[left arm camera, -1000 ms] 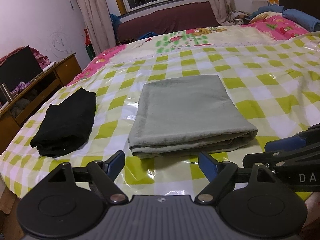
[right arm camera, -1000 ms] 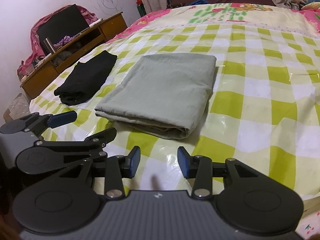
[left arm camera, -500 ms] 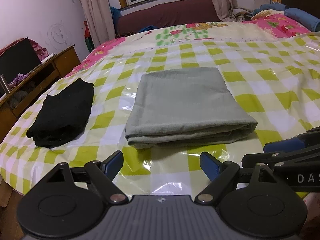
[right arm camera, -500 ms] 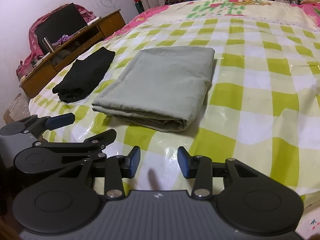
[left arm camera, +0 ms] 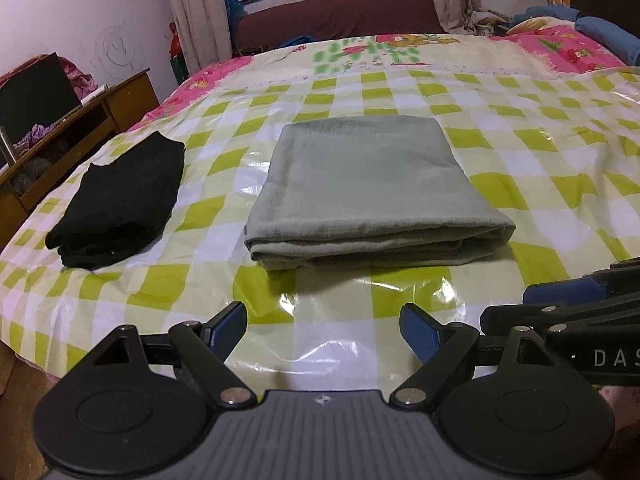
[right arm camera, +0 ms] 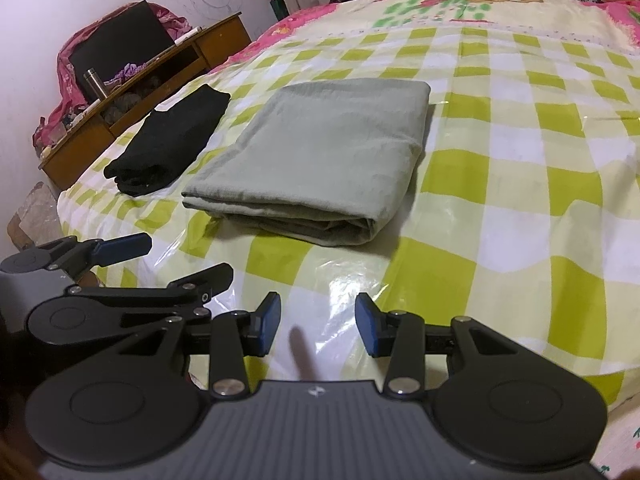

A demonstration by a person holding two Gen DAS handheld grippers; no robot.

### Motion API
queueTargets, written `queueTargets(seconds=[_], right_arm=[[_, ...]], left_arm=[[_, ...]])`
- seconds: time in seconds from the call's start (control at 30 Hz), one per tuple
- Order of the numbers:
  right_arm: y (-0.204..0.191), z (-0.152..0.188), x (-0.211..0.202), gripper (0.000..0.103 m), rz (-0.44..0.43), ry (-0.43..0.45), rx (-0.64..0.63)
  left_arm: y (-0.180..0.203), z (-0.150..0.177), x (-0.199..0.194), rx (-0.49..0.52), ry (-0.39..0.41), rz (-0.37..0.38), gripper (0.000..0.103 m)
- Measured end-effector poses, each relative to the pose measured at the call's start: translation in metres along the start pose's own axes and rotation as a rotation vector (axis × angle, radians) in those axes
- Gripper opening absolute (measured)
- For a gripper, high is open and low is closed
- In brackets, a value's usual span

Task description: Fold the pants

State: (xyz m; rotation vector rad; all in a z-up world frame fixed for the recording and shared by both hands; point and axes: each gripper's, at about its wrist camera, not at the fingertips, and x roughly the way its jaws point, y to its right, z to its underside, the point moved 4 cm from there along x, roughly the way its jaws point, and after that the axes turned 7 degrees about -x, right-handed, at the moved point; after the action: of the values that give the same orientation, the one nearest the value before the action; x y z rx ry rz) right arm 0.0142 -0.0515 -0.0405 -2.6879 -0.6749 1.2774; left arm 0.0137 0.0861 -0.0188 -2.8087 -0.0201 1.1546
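While the folded grey-green pants (left arm camera: 372, 188) lie flat on the checked plastic sheet (left arm camera: 560, 184) beside a folded black garment (left arm camera: 120, 200), the left gripper (left arm camera: 322, 328) and right gripper (right arm camera: 318, 322) hover short of them, jaws apart and empty — the right one cut off in the left view, its lettering reading only "DAS".

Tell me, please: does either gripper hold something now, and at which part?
Nothing is held. The left gripper and the right gripper both stand open above the checked cover, short of the folded grey pants.
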Motion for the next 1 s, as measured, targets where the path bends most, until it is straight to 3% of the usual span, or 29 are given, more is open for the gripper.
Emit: queueTargets(seconds=[1.0], right_arm=[[0.001, 0.007, 0.002, 0.043, -0.004, 0.008, -0.012]], left_arm=[[0.000, 0.015, 0.009, -0.027, -0.039, 0.022, 0.096]])
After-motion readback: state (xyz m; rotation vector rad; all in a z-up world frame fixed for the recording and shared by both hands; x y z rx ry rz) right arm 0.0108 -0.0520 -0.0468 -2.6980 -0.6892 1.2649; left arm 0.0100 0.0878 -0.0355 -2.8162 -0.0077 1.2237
